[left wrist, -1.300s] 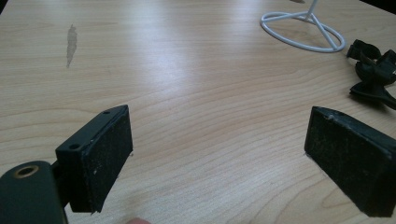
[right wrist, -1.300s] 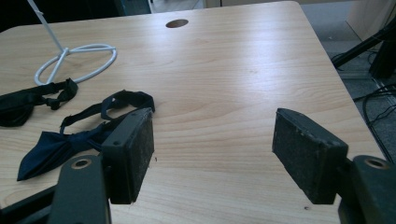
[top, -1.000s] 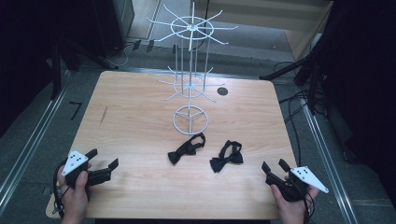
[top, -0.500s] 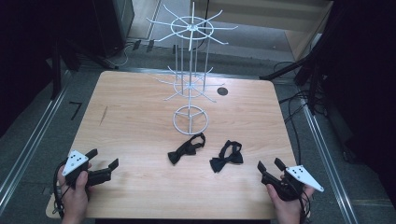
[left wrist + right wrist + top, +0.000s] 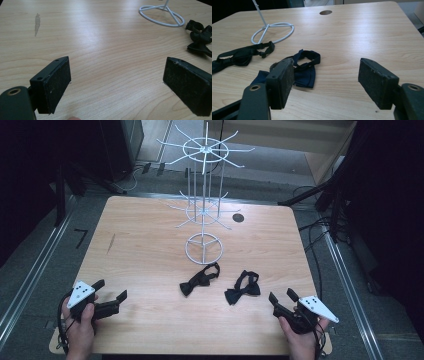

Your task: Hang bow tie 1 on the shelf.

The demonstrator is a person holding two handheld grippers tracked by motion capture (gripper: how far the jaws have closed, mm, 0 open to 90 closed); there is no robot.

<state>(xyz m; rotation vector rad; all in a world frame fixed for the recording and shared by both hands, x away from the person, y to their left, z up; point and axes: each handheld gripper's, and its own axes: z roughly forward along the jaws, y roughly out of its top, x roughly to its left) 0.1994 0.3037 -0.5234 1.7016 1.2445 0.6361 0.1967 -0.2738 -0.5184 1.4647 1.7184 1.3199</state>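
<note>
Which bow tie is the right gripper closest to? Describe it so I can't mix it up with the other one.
Start at the white wire rack standing on the wooden table. Two bow ties lie just in front of its ring base. The one you want is the navy bow tie, nearer the right gripper; the black bow tie lies closer to the rack's base.

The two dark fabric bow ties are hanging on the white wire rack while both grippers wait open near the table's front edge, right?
Not quite. The two dark fabric bow ties lie flat on the wooden table, in front of the white wire rack, as the high view shows. Left gripper and right gripper are indeed open.
</note>
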